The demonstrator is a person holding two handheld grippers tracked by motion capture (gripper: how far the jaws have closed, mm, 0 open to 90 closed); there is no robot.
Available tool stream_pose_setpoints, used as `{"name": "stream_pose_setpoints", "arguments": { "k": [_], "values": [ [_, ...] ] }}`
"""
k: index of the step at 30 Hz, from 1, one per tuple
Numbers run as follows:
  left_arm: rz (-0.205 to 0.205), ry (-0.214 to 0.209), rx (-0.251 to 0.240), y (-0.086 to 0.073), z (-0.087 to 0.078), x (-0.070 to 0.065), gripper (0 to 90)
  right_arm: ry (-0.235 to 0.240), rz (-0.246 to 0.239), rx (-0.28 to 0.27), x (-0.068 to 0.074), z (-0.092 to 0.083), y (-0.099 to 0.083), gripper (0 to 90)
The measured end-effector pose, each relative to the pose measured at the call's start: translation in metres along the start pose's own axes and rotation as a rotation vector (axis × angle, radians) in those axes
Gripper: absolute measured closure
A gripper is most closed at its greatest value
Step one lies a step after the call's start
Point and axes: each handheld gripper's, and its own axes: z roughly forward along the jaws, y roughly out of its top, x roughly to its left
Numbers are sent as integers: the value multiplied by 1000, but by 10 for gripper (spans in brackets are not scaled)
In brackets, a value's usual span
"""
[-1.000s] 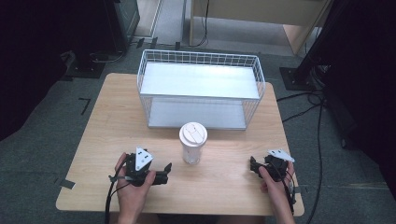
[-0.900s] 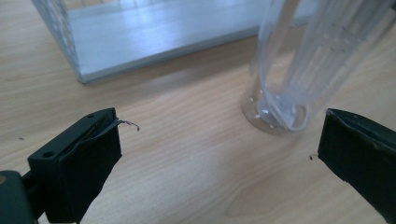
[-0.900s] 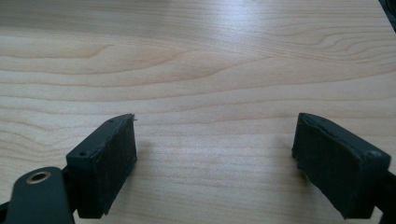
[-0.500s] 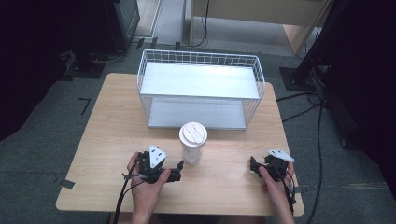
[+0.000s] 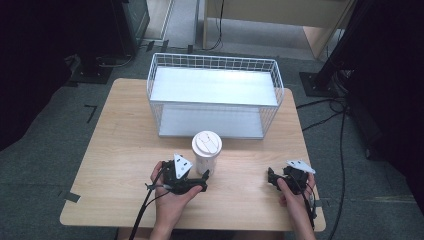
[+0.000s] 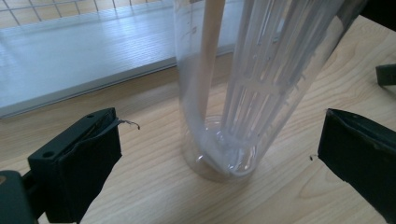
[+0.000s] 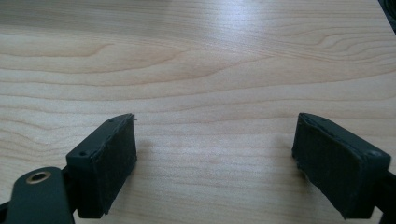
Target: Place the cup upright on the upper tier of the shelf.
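Note:
A tall translucent cup (image 5: 206,151) with a white lid stands upright near the table's middle, just in front of the wire basket. In the left gripper view the cup (image 6: 233,93) rises between the two black jaws, which stand wide on either side of its base without touching it. My left gripper (image 5: 204,179) is open and points right at the cup's foot; in its own view the left gripper (image 6: 223,137) straddles the cup. My right gripper (image 5: 272,178) rests open near the front right corner. The right gripper (image 7: 215,144) has bare wood between its jaws.
A white wire basket (image 5: 215,58) with a pale shelf panel inside stands at the back of the wooden table (image 5: 125,130). Cables trail from both grippers toward the front edge. Dark floor, cables and furniture legs surround the table.
My left gripper has slid right along the table until its jaws stand around the cup's base. The cup and the right gripper have stayed put.

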Motion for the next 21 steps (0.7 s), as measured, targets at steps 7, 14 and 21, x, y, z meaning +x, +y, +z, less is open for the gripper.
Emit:
{"name": "stream_pose_setpoints", "arguments": {
  "k": [7, 14, 21],
  "values": [
    [-8, -17, -32, 3, 10, -4, 0, -1, 1, 1, 0, 0, 0, 137],
    [-19, -6, -73, 10, 17, -8, 64, -3, 0, 2, 0, 0, 0, 137],
    [2, 10, -93, 16, 27, -14, 93, -2, -1, 1, 0, 0, 0, 137]
  ]
}}
